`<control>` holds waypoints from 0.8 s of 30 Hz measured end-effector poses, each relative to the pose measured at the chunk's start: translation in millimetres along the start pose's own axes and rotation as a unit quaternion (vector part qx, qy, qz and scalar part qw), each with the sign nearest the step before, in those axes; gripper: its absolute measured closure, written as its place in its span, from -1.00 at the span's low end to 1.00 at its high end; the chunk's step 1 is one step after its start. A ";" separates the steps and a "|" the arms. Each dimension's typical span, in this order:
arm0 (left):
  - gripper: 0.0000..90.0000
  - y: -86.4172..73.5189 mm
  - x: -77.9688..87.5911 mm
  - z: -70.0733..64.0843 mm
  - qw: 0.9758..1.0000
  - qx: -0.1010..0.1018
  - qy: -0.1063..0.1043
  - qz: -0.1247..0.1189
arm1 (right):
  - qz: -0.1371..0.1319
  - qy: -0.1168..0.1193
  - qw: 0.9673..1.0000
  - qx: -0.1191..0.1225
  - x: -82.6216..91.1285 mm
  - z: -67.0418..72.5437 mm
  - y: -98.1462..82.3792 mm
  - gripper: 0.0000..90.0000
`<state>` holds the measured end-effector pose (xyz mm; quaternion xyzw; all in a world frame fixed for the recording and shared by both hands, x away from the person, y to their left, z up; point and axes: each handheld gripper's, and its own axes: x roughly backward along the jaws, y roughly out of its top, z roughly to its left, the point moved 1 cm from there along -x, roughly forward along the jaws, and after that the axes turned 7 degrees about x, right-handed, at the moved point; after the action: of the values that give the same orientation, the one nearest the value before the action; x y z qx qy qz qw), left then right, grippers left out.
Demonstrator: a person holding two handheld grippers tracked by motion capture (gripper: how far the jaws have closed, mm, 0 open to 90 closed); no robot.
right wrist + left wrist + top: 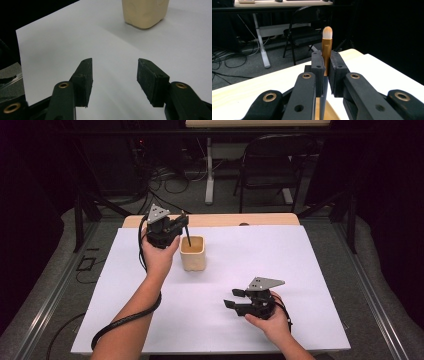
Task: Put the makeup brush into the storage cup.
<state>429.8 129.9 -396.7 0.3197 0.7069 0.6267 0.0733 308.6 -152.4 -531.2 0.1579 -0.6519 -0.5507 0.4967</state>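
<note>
A: Nearest the lens in the high view, the right gripper [234, 299] lies low over the white sheet [300, 270], its jaws parted about halfway with nothing between them. In the right gripper view the same pads [152, 82] stand over bare white surface.

B: And ahead of those jaws?

A: The cream cup [144, 12] stands beyond them, well apart. Open sheet runs on every side of the jaws; the sheet's edge falls off into dark at their left.

B: The left gripper [183, 222]?

A: It is clamped on a makeup brush [327, 47]. In the left gripper view the copper ferrule rises upright between the pads [318, 70], the pale bristle tip above them, the dark handle running down below.

B: Where does the handle go?

A: In the high view it slants down from the jaws into the cup [193, 253], which stands just below and beside them. Whether the handle touches the bottom cannot be told.

B: Room around it?

A: The wooden table edge [260, 219] lies close beyond the jaws, the floor and a folding chair [272, 162] farther off.
</note>
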 end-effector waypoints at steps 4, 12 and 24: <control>0.86 0.5 -1.0 0.4 1.000 0.001 0.003 0.001 | 0.000 -0.001 1.000 0.000 0.2 0.0 0.0 0.03; 0.86 0.5 -3.0 0.7 1.000 -0.002 0.007 0.002 | 0.000 0.000 1.000 -0.002 0.3 0.2 0.0 0.03; 0.86 2.4 -4.7 0.5 1.000 -0.003 0.009 0.004 | -0.001 0.001 1.000 -0.001 0.1 0.2 0.0 0.03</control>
<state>434.6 127.7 -396.0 0.3171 0.7042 0.6319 0.0654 308.4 -152.3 -531.1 0.1582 -0.6510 -0.5515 0.4970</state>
